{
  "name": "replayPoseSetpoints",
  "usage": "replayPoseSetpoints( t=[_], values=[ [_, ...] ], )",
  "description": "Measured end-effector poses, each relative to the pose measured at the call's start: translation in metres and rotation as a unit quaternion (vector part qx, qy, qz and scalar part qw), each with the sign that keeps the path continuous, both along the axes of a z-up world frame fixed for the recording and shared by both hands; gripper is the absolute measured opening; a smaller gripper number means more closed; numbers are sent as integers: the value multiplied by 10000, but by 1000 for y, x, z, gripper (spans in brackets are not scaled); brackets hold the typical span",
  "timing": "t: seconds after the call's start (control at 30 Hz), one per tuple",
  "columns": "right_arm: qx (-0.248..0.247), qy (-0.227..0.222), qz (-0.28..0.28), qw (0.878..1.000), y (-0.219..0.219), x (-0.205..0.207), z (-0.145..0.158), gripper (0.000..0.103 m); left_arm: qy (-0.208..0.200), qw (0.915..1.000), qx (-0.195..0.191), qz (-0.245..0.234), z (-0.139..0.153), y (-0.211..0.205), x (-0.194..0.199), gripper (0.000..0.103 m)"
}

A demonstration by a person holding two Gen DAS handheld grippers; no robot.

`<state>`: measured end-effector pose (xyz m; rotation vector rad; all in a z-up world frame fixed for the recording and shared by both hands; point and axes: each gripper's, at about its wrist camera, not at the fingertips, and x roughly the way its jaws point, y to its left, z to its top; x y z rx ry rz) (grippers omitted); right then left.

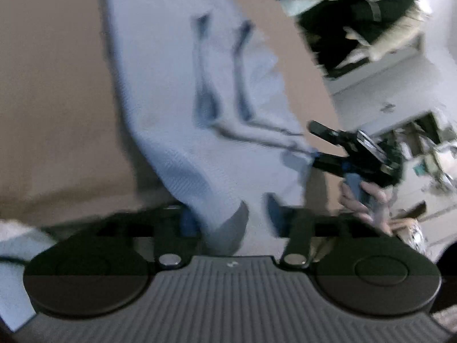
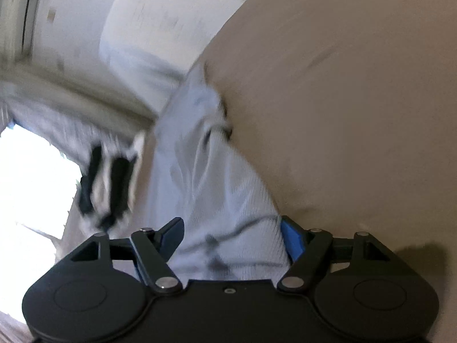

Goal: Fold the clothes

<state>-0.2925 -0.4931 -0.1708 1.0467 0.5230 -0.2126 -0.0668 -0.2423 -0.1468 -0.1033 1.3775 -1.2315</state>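
Tan, smooth surface (image 1: 51,100) fills most of both views; it is the largest thing here and carries the garment. Both views are motion-blurred, so fine detail is unreliable.

Pale blue garment (image 1: 182,91), waffle-textured knit with darker blue folds, lies draped across the tan surface and runs from the far side down toward my left gripper (image 1: 231,217). In the right wrist view the same cloth (image 2: 217,194) trails from the edge of the tan surface into my right gripper (image 2: 232,231).

Left jaws: spread. A fold of the cloth hangs in the gap between the 2 blue pads (image 1: 188,223); I see it against the left pad, but the other pad stands clear of it, so no pinch.

Right jaws: spread wide. The cloth fills the gap and lies against the blue pad (image 2: 291,237) on the right; the dark finger on the left sits at its edge. Pads are not pressing it together.

From the left wrist view, the right gripper (image 1: 322,145) sits at the garment's near-right corner, held in a hand (image 1: 362,200).

Dark heap of other clothing (image 1: 357,23) lies beyond the table edge, apart from the garment.
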Motion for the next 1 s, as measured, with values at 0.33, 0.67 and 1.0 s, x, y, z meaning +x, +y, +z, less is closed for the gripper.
replayPoseSetpoints(
  t=[0.33,0.67,1.0],
  values=[
    [-2250,1143,172,9675,43,16,32,12,-1668,9826,-419,-698,40,-18,-38,6],
    [-2457,890,251,9649,43,4,49,61,-1705,9834,-295,-542,31,-29,-38,6],
    [-1838,695,534,9790,29,15,17,15,-1725,9834,-401,-406,31,-22,-30,6]
  ],
)
